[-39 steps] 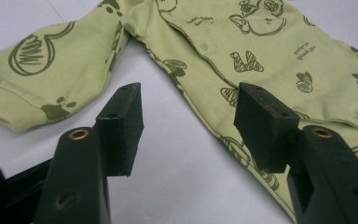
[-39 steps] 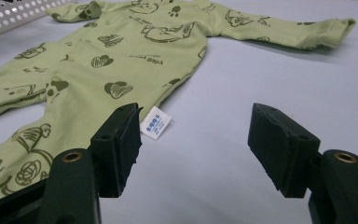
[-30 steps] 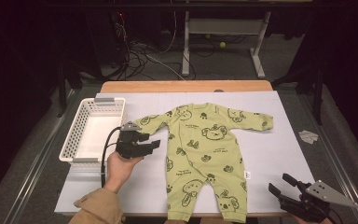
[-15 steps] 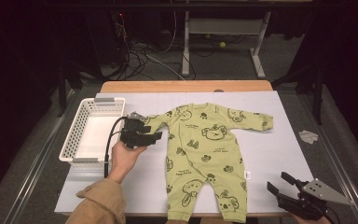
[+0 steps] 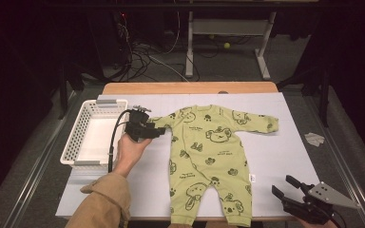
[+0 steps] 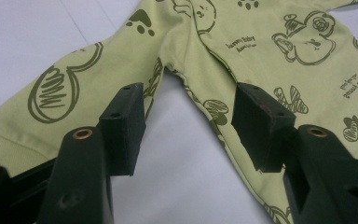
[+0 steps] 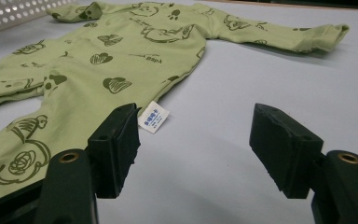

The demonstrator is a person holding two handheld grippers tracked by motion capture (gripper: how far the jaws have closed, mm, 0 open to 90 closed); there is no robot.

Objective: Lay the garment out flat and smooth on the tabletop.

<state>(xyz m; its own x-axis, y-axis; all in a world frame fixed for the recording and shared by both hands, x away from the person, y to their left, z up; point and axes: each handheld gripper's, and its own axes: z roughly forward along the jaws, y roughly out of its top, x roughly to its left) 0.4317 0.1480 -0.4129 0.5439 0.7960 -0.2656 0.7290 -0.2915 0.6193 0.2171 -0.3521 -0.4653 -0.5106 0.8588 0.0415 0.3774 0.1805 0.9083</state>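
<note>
High view: left gripper is reaching for the romper sleeve, jaws apart and just closing a bit. Right gripper is waiting, jaws wide apart.

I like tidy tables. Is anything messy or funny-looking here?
Nothing much. The green baby romper lies flat and spread out on the white mat, sleeves out, with its feet right at the near edge. The white basket sits straight beside it. Only a crumpled scrap lies on the floor to the right of the table.
</note>
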